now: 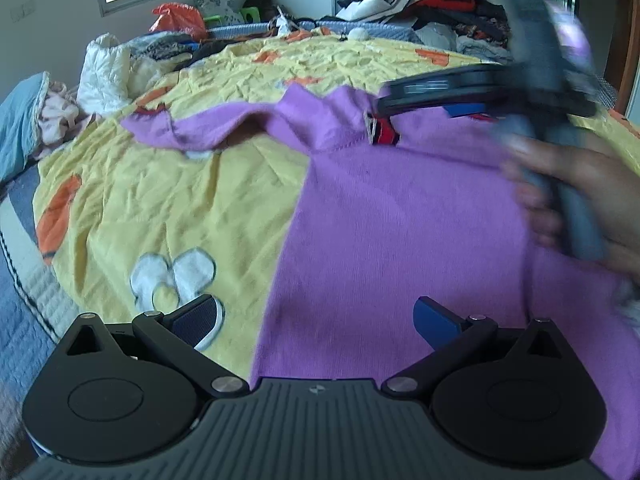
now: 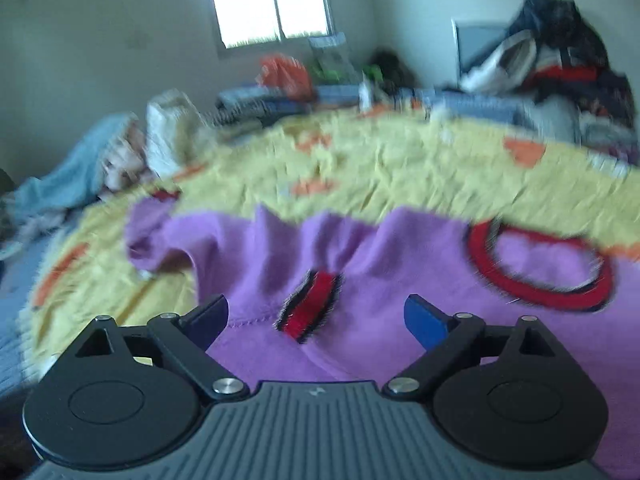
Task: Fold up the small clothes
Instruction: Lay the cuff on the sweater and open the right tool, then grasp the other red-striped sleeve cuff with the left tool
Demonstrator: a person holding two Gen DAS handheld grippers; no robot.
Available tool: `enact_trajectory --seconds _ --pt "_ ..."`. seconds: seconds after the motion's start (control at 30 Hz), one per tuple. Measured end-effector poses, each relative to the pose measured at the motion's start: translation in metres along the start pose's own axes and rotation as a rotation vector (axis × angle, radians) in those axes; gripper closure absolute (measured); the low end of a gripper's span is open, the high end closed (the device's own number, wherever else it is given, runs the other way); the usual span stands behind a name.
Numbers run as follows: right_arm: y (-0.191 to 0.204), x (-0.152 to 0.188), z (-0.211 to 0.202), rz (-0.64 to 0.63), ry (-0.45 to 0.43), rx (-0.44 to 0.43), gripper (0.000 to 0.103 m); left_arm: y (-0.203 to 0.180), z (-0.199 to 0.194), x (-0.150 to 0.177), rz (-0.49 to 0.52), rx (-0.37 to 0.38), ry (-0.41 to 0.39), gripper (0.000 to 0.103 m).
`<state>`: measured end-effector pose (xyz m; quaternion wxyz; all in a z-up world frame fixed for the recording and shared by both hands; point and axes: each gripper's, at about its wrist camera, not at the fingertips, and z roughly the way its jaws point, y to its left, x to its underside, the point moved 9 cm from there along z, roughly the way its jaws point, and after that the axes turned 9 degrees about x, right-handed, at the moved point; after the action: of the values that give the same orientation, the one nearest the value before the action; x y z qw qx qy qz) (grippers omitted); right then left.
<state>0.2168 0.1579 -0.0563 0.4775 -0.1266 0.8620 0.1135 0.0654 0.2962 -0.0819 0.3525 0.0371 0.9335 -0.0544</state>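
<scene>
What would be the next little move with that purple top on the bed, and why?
Probably the right gripper should dip and close on the red cuff of the purple top, to fold that sleeve inward. Its fingers are open, with the cuff lying between them. The top lies spread on the yellow blanket, not yet folded; the left gripper is open too, over the body.

Open yellow quilt (image 1: 168, 200) lies bare to the left of the purple shirt (image 1: 400, 220), free for a gripper to pass. Along the bed's far edge, a heap of clothes (image 1: 432, 0), an orange bag (image 1: 178, 20) and a white padded garment (image 1: 104, 72) crowd the way. The right gripper (image 1: 400, 116) and hand (image 1: 580, 200) block the shirt's right side.
</scene>
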Motion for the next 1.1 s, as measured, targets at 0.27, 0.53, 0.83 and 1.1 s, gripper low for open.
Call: enact_trajectory --seconds 0.27,0.53,0.83,1.1 --pt "-0.184 0.035 -0.042 0.072 0.106 0.327 0.029 0.005 0.019 -0.042 -0.057 0.047 -0.044 0.0" --pt "-0.264 0.068 -0.064 0.182 0.153 0.497 0.024 0.049 0.053 -0.075 -0.197 0.1 -0.092 0.0" --pt "-0.167 0.056 -0.045 0.219 0.104 0.229 0.01 0.199 0.096 -0.115 -0.448 0.135 -0.131 0.0" --pt "-0.126 0.058 -0.042 0.216 0.04 0.151 0.01 0.268 0.145 -0.216 -0.306 -0.168 -0.058 0.0"
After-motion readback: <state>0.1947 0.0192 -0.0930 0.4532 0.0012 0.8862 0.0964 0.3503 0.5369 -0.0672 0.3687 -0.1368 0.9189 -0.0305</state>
